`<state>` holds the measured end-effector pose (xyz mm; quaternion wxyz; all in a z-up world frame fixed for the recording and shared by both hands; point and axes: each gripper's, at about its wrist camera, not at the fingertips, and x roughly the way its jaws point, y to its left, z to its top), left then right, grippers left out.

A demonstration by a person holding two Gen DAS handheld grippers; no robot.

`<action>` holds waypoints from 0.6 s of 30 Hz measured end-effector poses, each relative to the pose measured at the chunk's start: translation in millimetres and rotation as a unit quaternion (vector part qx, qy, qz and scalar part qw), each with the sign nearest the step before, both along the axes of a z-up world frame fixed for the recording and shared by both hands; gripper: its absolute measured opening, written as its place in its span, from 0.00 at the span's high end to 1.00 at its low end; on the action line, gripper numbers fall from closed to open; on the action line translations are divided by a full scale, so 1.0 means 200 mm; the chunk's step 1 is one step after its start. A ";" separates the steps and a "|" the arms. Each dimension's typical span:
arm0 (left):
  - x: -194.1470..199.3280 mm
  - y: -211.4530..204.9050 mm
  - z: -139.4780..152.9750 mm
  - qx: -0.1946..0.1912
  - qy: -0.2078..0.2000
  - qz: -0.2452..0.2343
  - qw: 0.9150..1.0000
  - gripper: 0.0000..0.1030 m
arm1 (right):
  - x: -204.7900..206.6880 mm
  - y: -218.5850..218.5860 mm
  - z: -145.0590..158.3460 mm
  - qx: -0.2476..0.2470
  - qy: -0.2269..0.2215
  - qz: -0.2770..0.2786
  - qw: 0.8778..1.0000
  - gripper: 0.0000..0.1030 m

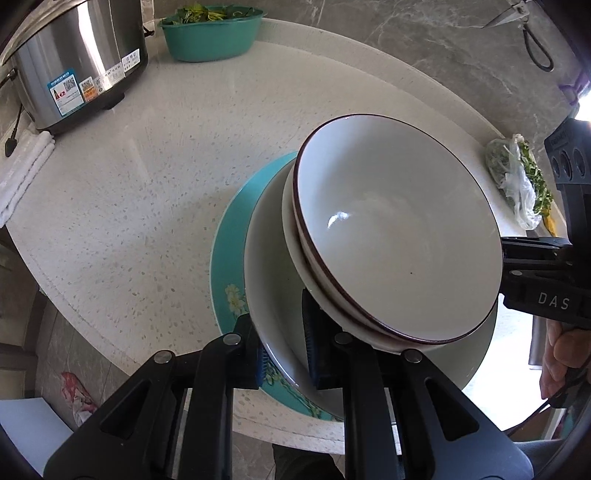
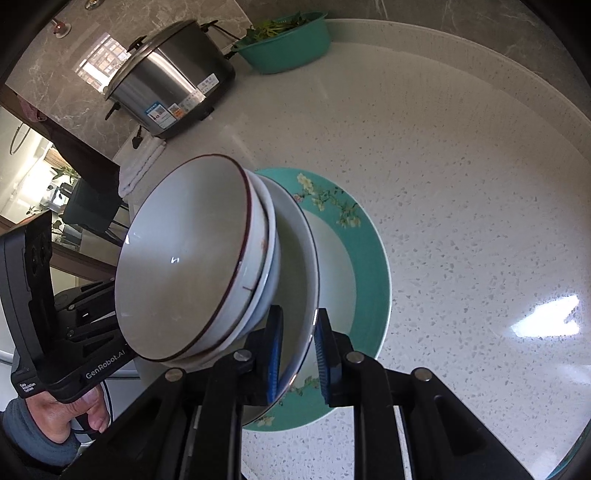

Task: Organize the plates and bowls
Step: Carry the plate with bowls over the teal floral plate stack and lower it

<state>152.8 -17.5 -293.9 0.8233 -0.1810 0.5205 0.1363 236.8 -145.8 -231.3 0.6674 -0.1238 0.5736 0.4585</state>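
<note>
— White on white on teal, that stack: a wide white bowl (image 1: 273, 280) sits on the teal flowered plate (image 1: 225, 258), and the smaller brown-rimmed bowls (image 1: 399, 229) are nested inside it, all near the front edge of the speckled table (image 1: 140, 192).

— Why both grippers on the one bowl?

— Balance, I'd say. The left gripper (image 1: 282, 350) has its blue-padded fingers (image 1: 309, 332) closed across the wide bowl's rim, one inside and one outside. The right gripper (image 2: 297, 350) pinches the same rim from the opposite side, fingers (image 2: 322, 354) likewise straddling it.

— So the whole nest goes at once?

— Looks that way to me. The small bowls lean toward one side in there, so a single grip would probably let the load tip.

— And the plate?

— Flat on the table beneath; whether the wide bowl has left it yet, I can't tell.

— Anything in the way?

— No. The steel cooker (image 1: 77, 62), the teal basin of greens (image 1: 210, 33) and the bagged greens (image 1: 517, 181) are well apart, along the wall.
</note>
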 end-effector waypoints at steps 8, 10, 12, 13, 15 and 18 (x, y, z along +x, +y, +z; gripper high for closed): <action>0.03 0.05 -0.04 0.001 -0.002 -0.001 1.000 0.87 | 0.00 0.02 -0.04 -0.003 -0.001 -0.003 1.000 0.82; 0.03 0.04 -0.04 0.004 -0.004 0.000 1.000 0.87 | 0.00 0.02 -0.04 -0.004 -0.006 -0.002 1.000 0.82; 0.02 0.03 -0.03 0.006 -0.007 0.002 1.000 0.87 | -0.01 0.02 -0.04 -0.003 -0.010 -0.001 1.000 0.82; 0.02 0.03 -0.04 0.007 -0.011 0.003 1.000 0.87 | -0.01 0.01 -0.04 -0.002 -0.010 -0.002 1.000 0.81; 0.01 0.02 -0.03 0.007 -0.015 0.007 1.000 0.87 | -0.01 0.01 -0.05 0.001 -0.010 -0.004 1.000 0.81; 0.00 0.01 -0.04 0.005 -0.020 0.009 1.000 0.85 | -0.02 0.02 -0.04 0.001 -0.017 -0.002 1.000 0.79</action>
